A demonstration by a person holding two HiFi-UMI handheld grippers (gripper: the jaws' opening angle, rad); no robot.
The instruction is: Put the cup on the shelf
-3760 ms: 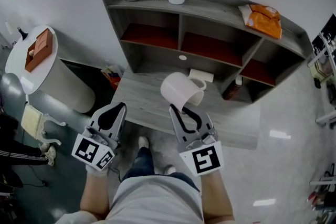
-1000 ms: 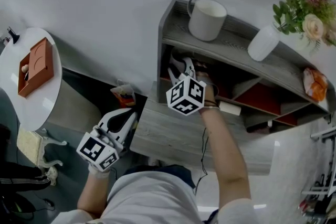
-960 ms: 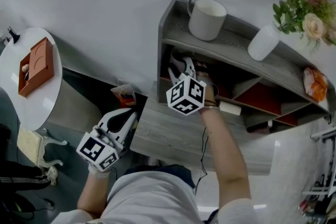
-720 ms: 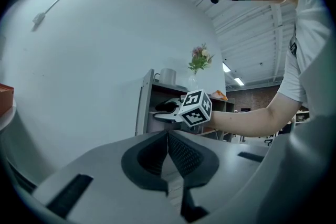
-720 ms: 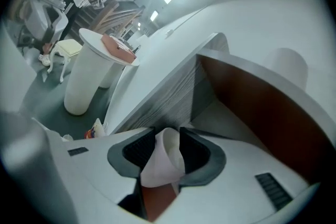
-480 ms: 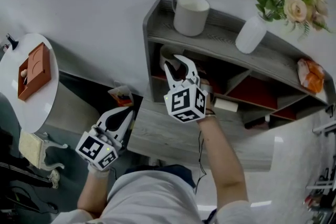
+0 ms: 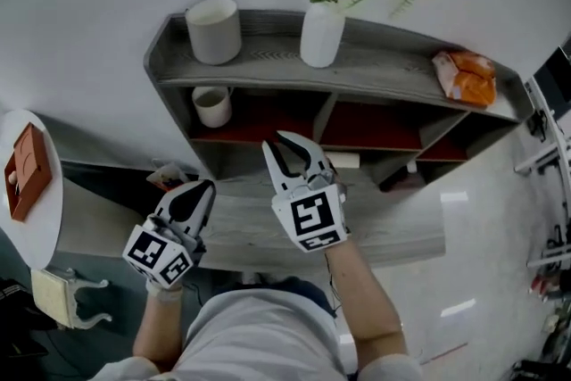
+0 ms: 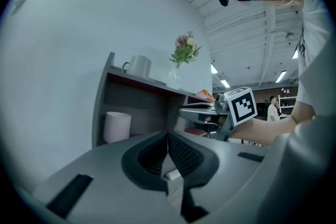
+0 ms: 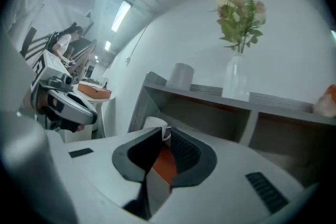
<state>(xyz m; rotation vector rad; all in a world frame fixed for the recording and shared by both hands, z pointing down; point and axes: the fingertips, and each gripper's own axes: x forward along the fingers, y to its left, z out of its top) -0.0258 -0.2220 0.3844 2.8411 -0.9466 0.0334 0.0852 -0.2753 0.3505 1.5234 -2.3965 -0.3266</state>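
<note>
A white cup (image 7: 211, 105) stands upright in the left compartment of the grey shelf (image 7: 268, 67), on its red floor. In the right gripper view the cup (image 9: 153, 124) shows just past the fingertips; in the left gripper view the cup (image 8: 116, 127) sits at the left. My right gripper (image 7: 284, 141) hovers over the desk in front of the shelf, clear of the cup, open by a narrow gap and holding nothing (image 9: 161, 132). My left gripper (image 7: 207, 185) hangs at the desk's left edge, shut and empty (image 8: 168, 135).
On the shelf top stand a second, larger cup (image 7: 214, 29), a white vase with flowers (image 7: 321, 33) and an orange bag (image 7: 468, 76). A grey desk (image 7: 393, 227) lies below. A round white table with a brown box (image 7: 25, 169) stands at the far left.
The right gripper has drawn back out of the left compartment toward me, leaving the cup standing there. The left gripper has barely moved. The head view has swung.
</note>
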